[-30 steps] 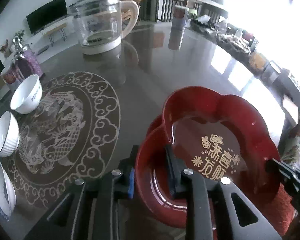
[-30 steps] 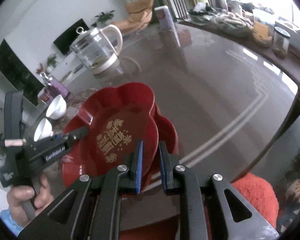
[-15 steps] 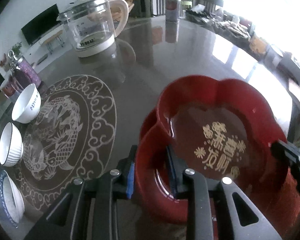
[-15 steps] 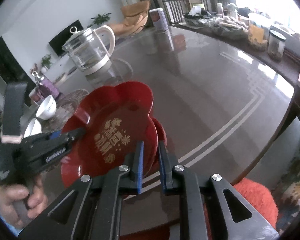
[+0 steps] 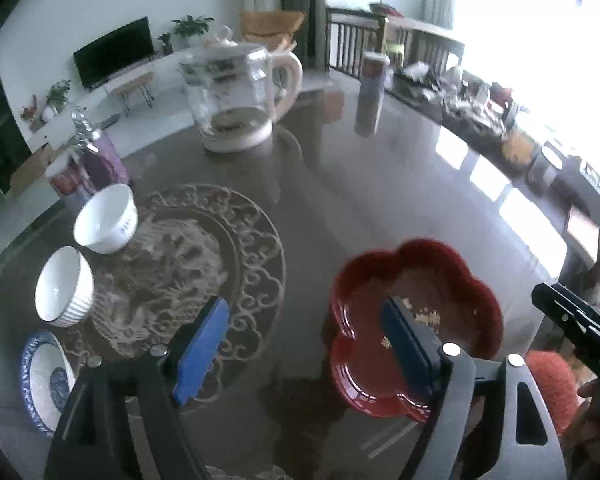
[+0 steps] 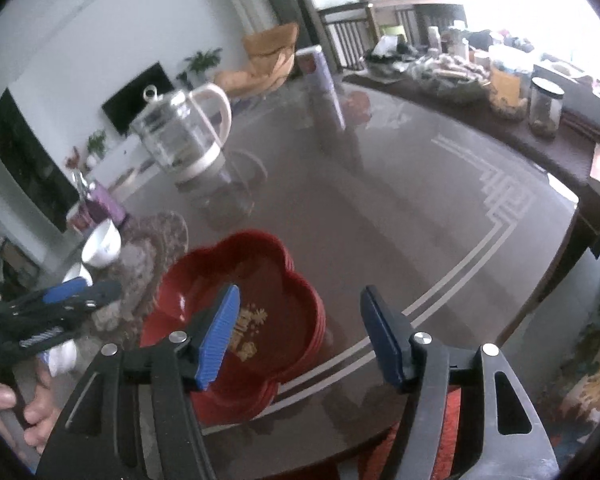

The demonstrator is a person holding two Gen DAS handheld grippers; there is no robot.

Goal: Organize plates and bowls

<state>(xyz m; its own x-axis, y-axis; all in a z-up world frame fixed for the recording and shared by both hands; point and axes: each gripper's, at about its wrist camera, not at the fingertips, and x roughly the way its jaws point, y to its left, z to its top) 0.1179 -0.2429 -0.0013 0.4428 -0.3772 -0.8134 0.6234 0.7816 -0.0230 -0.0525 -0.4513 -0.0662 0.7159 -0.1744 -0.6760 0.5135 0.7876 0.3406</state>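
Here the red flower-shaped plates (image 5: 416, 320) sit stacked on the glossy brown table (image 5: 380, 200), near its front edge, gold lettering showing in the top one. To their left lies a round dragon-patterned mat (image 5: 188, 276), and along its left rim stand a plain white bowl (image 5: 106, 218), a ribbed white bowl (image 5: 62, 286) and a blue-rimmed bowl (image 5: 40, 380). Farther back stand a glass kettle (image 5: 236, 100) and a tall can (image 5: 372, 92), well apart from the stack. The left gripper (image 5: 304, 348) has its fingers spread wide and holds nothing; its right finger crosses in front of the stack's near rim, the left one hangs over the mat. The right gripper (image 6: 300, 336) is likewise spread and empty, its left finger over the plates and the right one over bare table. Only the right wrist view shows the stepped edges of the stack (image 6: 260, 300), the white inlaid border lines (image 6: 480, 248) and the left hand (image 6: 20, 404) on its handle; the blue-rimmed bowl is clear only in the left wrist view.
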